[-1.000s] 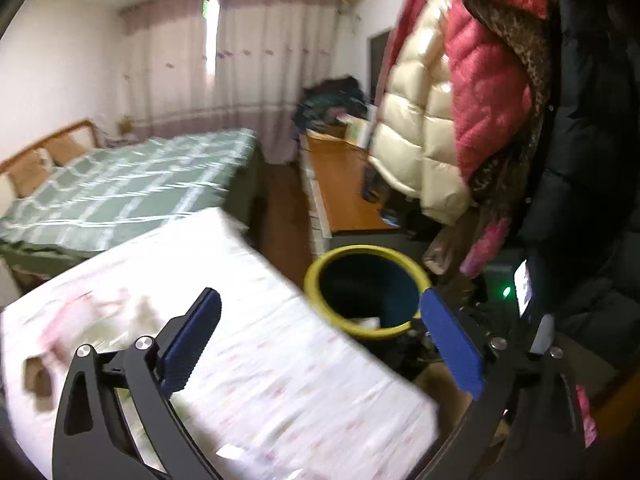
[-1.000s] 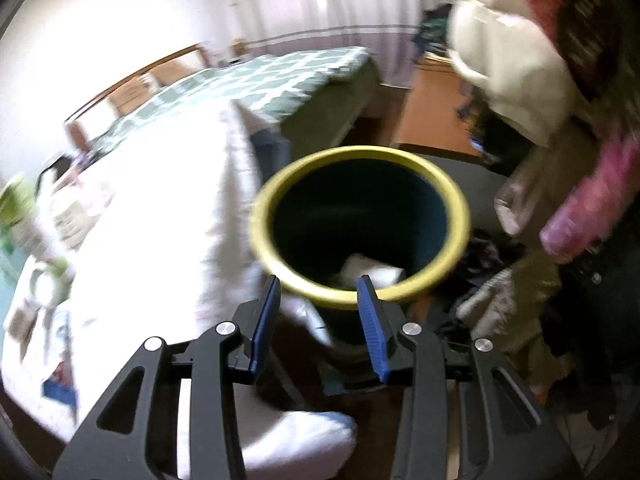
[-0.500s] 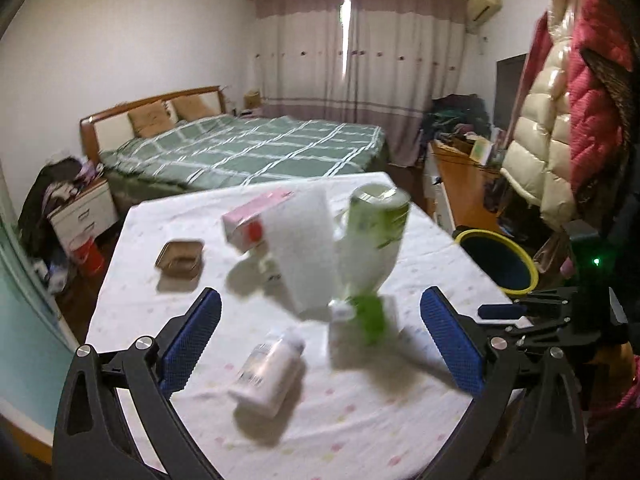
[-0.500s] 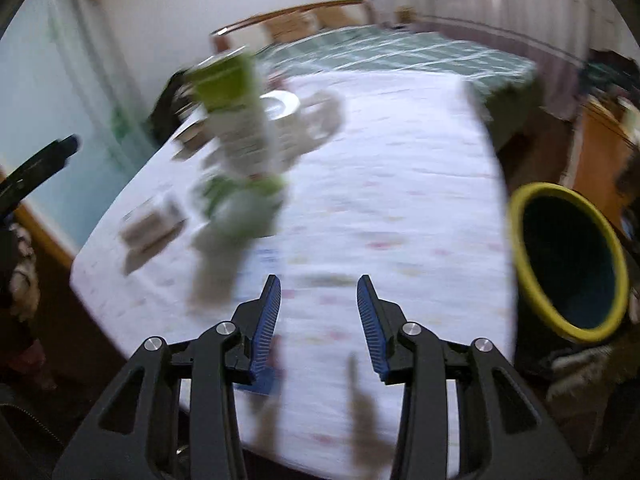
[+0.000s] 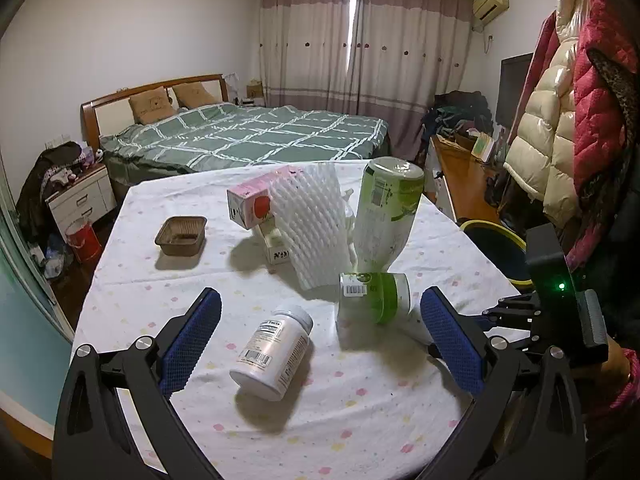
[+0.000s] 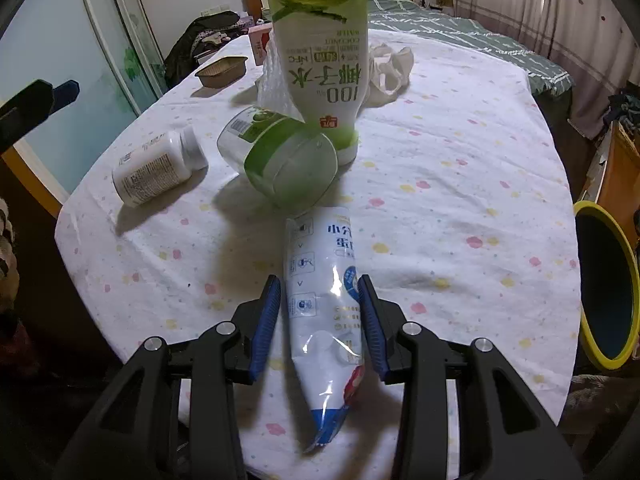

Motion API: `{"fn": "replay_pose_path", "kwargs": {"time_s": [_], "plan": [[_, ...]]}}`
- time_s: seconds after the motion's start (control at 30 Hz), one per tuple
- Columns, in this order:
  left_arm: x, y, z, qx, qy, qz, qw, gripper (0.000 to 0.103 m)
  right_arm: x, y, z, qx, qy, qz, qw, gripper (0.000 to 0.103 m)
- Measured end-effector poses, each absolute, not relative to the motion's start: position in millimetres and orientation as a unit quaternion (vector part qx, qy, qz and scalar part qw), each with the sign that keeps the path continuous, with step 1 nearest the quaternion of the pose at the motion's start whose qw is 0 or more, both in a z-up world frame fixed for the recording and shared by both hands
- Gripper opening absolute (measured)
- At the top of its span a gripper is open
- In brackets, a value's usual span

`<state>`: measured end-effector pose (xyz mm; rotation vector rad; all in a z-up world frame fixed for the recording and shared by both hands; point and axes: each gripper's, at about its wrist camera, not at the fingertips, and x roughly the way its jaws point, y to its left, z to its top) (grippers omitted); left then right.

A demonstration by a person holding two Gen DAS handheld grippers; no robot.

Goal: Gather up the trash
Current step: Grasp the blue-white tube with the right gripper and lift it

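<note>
Trash lies on a table with a white spotted cloth (image 5: 360,400). My right gripper (image 6: 320,320) is open, its blue pads on either side of a flat white and blue pouch (image 6: 326,320), apart from it. Beyond stand a clear green-lidded jar (image 6: 280,160), an upturned green and white bottle (image 6: 320,40) and a white pill bottle (image 6: 156,166). My left gripper (image 5: 316,340) is open wide over the pill bottle (image 5: 272,352). The yellow-rimmed bin (image 6: 608,288) stands right of the table.
A white foam net sleeve (image 5: 312,220), a pink carton (image 5: 252,200) and a brown foil tray (image 5: 182,236) sit farther back. A bed (image 5: 248,136) lies beyond the table. Coats (image 5: 580,120) hang at the right above the bin (image 5: 496,248).
Both grippers swung from the bin back to the table. The right gripper has come down around the white and blue pouch. The left gripper moved slightly closer to the pill bottle.
</note>
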<state>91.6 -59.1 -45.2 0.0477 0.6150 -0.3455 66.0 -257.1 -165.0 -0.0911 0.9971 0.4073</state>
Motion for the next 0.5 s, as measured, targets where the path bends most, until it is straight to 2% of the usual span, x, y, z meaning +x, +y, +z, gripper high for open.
{"fn": "replay_pose_path", "kwargs": {"time_s": [0.07, 0.5], "plan": [[92, -59, -47, 0.023, 0.304, -0.17, 0.937, 0.098, 67, -255, -166, -0.043, 0.474, 0.192, 0.858, 0.034], [96, -66, -56, 0.024, 0.313, -0.175, 0.933, 0.098, 66, -287, -154, 0.003, 0.458, 0.186, 0.869, 0.033]]}}
